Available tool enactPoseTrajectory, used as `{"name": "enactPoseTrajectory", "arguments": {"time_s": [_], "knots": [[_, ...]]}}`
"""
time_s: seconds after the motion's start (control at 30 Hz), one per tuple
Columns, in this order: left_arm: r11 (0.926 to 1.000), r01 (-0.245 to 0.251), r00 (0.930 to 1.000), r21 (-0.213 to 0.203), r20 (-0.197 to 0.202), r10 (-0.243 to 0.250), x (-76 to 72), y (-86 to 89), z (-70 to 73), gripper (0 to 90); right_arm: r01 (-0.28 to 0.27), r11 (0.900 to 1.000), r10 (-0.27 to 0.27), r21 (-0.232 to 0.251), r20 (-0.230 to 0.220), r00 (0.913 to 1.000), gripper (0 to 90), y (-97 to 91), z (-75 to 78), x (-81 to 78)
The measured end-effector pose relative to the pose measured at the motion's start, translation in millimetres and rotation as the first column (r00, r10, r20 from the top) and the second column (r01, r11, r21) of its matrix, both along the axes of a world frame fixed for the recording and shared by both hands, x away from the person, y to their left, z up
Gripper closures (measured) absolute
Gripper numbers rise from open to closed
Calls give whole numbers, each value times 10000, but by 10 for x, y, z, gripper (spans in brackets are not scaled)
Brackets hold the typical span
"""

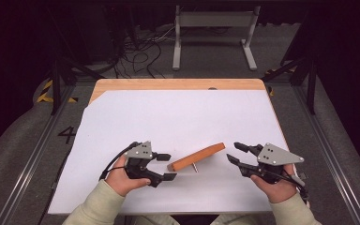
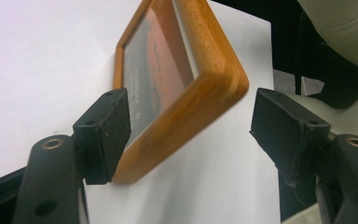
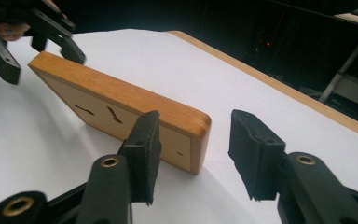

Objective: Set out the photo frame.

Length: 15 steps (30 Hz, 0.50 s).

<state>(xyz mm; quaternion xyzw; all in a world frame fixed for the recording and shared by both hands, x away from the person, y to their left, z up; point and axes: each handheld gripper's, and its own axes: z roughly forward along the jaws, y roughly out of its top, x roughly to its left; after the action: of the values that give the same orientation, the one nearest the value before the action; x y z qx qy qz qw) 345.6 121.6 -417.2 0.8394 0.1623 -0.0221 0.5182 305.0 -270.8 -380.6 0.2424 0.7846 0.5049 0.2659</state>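
Scene: a person sits at a tabletop [image 1: 122,85] of light wood; a white sheet [image 1: 178,122] covers most of it.
Object: a wooden picture frame [image 1: 197,156] stands on the sheet, propped on a small stand leg [image 1: 195,167] at its back. It sits between the two grippers, near the front middle of the sheet, running diagonally in the high view.
Frame front: seen in the left gripper view, a glazed face with a dark, reddish picture that is too blurred to read.
Frame back: seen in the right gripper view, a plain wooden panel with small dark turn clips [image 3: 114,115].
Left gripper [image 1: 167,166]: held in the left hand [image 1: 122,178], pointing at the near left end of the frame. Jaws are spread. In the left gripper view one pad sits just beside the frame's front edge, whether touching I cannot tell; the other pad stands well apart from the corner. No squeeze on the frame.
Right gripper [image 1: 234,152]: held in the right hand [image 1: 276,185], pointing at the far right end of the frame. Jaws spread, nothing between the pads. In the right gripper view the frame's rounded corner lies just beyond and between the jaw tips, apart from both.
Sleeves: pale cream, entering from the bottom edge of the high view.
Background: dark floor with loose cables [image 1: 140,51] and a grey stand [image 1: 214,33] beyond the far edge.
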Motion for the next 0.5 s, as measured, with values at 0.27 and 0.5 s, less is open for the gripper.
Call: {"name": "enactPoseTrajectory", "arguments": {"time_s": [0.27, 0.5], "knots": [[9937, -909, 9955, -654, 219, 925, -19, 261, 50, 297, 331, 9995, -331, -8, -492, 9982, 651, -55, -40, 36], [9741, -2035, 9751, -985, 686, 2107, 19, 361, 67, 320, 530, 9986, -521, 94, -730, 9960, 663, -110, -90, 79]]}}
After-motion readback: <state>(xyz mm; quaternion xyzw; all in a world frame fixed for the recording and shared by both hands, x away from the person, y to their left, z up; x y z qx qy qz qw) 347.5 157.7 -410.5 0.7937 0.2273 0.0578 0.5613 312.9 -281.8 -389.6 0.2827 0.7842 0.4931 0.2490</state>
